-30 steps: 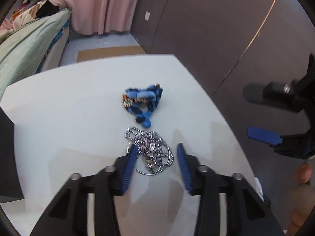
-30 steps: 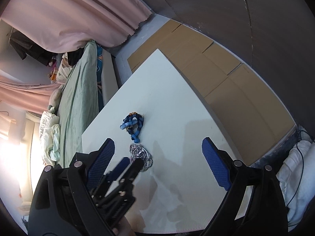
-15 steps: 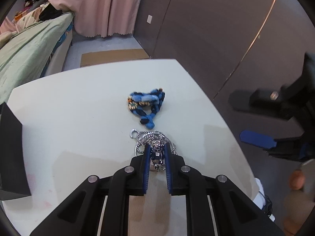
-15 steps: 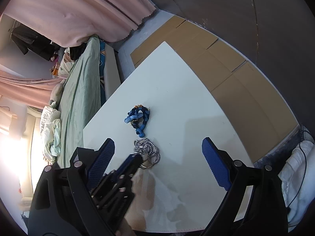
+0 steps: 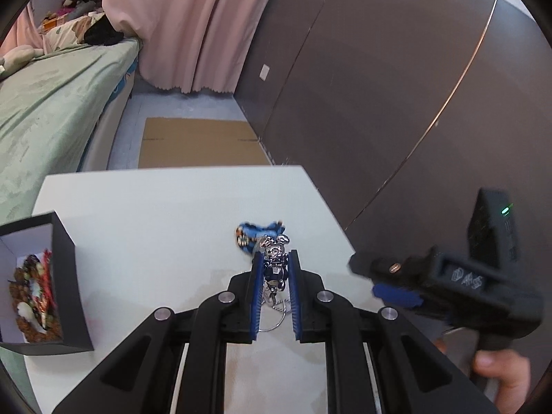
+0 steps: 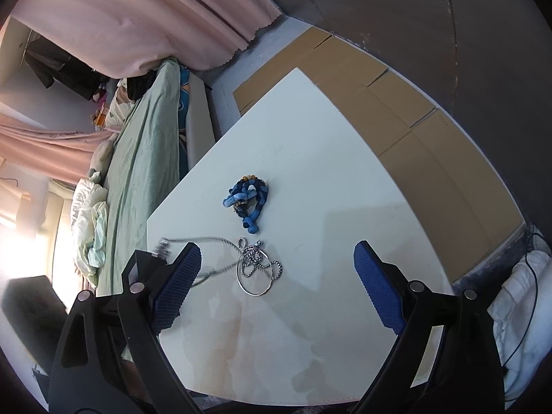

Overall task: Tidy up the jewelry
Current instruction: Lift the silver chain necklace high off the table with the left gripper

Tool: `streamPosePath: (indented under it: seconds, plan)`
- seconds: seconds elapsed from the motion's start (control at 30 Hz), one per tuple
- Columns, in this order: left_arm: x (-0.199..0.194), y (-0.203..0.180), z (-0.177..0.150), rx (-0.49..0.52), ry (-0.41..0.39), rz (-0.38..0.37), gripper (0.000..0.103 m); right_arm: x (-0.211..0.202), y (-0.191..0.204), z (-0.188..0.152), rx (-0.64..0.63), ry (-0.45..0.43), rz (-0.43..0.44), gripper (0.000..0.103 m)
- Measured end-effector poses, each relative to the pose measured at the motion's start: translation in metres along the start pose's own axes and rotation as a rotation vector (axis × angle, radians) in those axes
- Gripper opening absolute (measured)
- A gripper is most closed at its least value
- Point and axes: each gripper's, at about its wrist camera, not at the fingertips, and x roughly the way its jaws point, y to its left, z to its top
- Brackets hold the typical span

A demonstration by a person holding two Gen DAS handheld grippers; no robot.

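Note:
My left gripper (image 5: pixel 274 258) is shut on the pendant of a silver chain necklace (image 5: pixel 274 265) and holds it above the white table (image 5: pixel 155 220). The chain trails down; in the right wrist view its loops and ring (image 6: pixel 257 269) still lie on the table while a stretch runs left up to the raised pendant (image 6: pixel 162 245). A blue beaded bracelet (image 6: pixel 248 198) lies further back, also in the left wrist view (image 5: pixel 258 234). My right gripper (image 6: pixel 276 286) is open and empty above the table. It shows at the right of the left wrist view (image 5: pixel 396 291).
A black box (image 5: pixel 62 276) holding several colourful jewelry pieces stands at the table's left edge. A green-covered bed (image 5: pixel 51 103) is beyond it, cardboard (image 5: pixel 200 145) on the floor, and a dark wall (image 5: pixel 379 103) along the right side.
My left gripper closed on the necklace pendant and has lifted it off the table, drawing the chain out. The black box has come into the left wrist view. The right gripper stayed open.

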Motion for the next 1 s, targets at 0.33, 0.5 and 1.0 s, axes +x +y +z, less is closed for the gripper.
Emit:
streamPosePath:
  seconds: [0.33,0.5,1.0]
  plan:
    - [-0.055,0.004,0.026,-0.025,-0.12,-0.048,0.012,0.016,0.017,-0.003,-0.064,0.033,-0.021,0.09]
    - [-0.082,-0.001,0.041,-0.004,-0.165,-0.052,0.012,0.025,0.026,-0.006,-0.07,0.052,-0.005,0.09]
    - [-0.15,-0.01,0.077,0.054,-0.251,0.005,0.012,0.057,0.059,-0.021,-0.249,0.135,-0.066,0.09]
